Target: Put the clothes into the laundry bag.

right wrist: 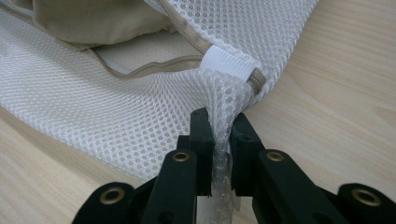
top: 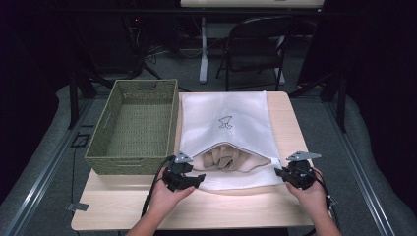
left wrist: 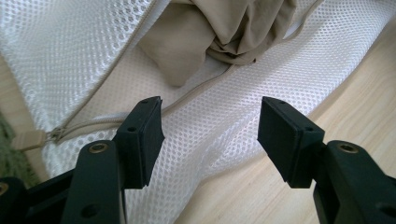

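On the near half of the surface point(top: 123, 216), the white mesh laundry bag point(top: 223, 118) is lying flat, just right of the green woven basket point(top: 133, 128). Its zipper mouth is facing me and is standing partly open, with beige clothing point(top: 226, 160) showing inside. My right hand-held gripper point(right wrist: 219, 126) is pinching a fold of mesh at the right near corner of the bag, just beside the white tab point(right wrist: 231, 63) at the zipper end. My left hand-held gripper point(left wrist: 210, 126) is hovering with jaws wide over the near left part of the bag, holding nothing; the zipper pull point(left wrist: 30, 139) is lying to its left. I judge I am anchoring the bag before working at the opening. Next, the left one should be gripping the near lip of the opening, or the clothing, while the right is keeping its pinch.
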